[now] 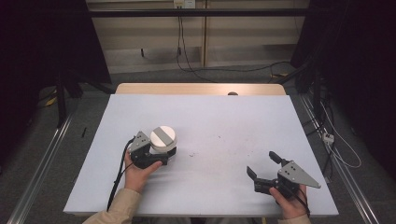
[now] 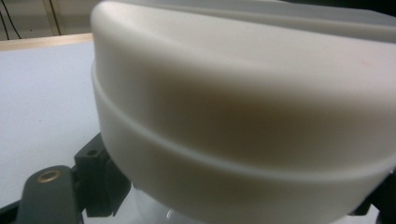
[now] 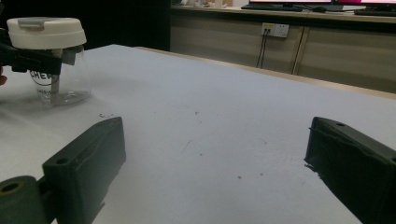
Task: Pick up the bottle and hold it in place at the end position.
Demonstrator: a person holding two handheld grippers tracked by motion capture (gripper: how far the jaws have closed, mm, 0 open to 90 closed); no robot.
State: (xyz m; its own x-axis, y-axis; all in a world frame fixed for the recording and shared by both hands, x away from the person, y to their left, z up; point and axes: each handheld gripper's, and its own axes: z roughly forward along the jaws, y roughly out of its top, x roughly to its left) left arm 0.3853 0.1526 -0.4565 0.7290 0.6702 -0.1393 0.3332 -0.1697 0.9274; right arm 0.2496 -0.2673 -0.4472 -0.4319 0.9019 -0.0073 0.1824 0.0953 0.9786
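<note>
A pale grey-white board covers the desk, whose wooden far edge shows at upper centre of the high view; faint dark specks mark the board near mid-frame. Behind it stand beige wall cabinets with trailing black cables, and dark curtains fill the upper corners. At lower left of the high view, the left gripper is clamped around a clear glass jar with a white round lid bearing a grey stripe; the jar stands on the board left of centre. In the right gripper view the jar appears at upper left, with dark print on its glass that is partly covered and unreadable. At lower right of the high view, the right gripper rests with jaws spread wide, holding nothing. In the left gripper view the lid is blurred and hides most of the jaws.
</note>
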